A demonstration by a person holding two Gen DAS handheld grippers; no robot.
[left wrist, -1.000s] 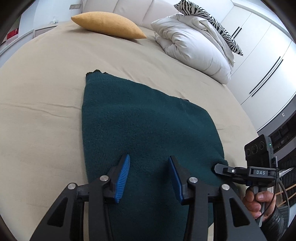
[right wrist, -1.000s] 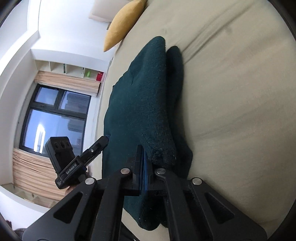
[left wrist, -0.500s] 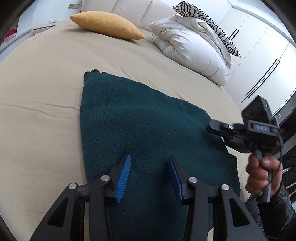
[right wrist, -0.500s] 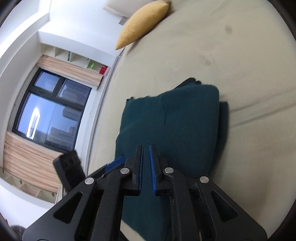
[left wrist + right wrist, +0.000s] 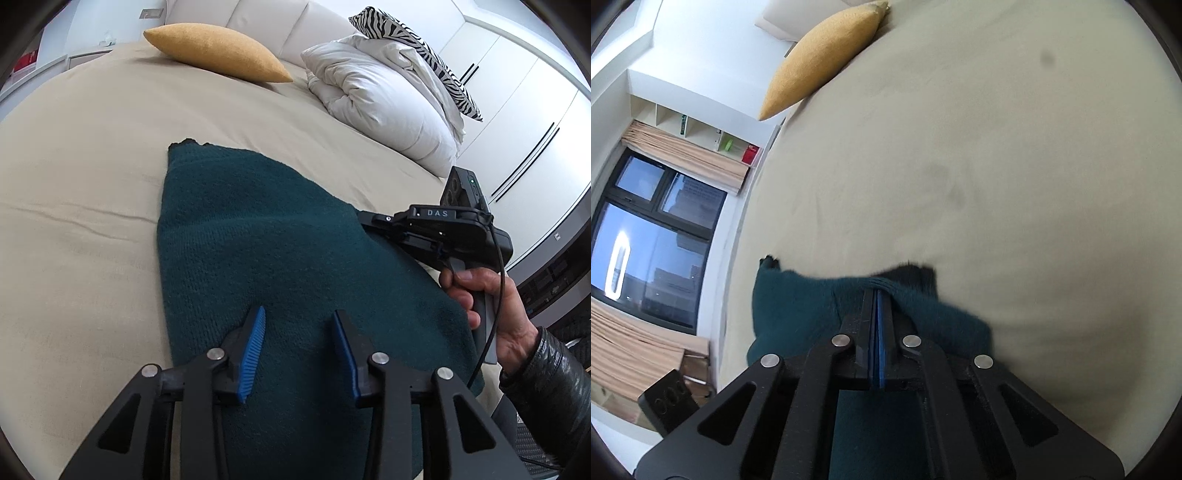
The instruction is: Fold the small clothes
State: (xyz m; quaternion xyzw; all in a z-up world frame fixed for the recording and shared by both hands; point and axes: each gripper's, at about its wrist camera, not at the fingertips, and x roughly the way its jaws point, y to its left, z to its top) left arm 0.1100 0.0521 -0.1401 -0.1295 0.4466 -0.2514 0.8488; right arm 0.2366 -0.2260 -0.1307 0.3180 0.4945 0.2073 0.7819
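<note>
A dark green knitted garment [image 5: 258, 229] lies folded flat on the beige bed [image 5: 74, 184]. My left gripper [image 5: 299, 312] hovers over its near end; the jaws stand apart and are closing, with only flat cloth beneath them and nothing pressed by the blue pads. A hand in a black sleeve [image 5: 491, 314] holds my right gripper [image 5: 364, 218] at the garment's far right edge. In the right wrist view that gripper [image 5: 877, 291] is shut, and the garment [image 5: 798, 306] puckers at its tips, pinched at the far edge.
A yellow pillow [image 5: 218, 51] lies near the headboard. A white duvet [image 5: 380, 99] and a zebra pillow [image 5: 417, 48] are piled at the far right. White wardrobe doors [image 5: 517, 147] stand beyond the bed. A window [image 5: 646, 240] and shelves are on the other side.
My right gripper let go of the near fold, travelled along the garment's right side to its far edge, and shut again there. The left gripper's jaws narrowed slightly and it stayed put.
</note>
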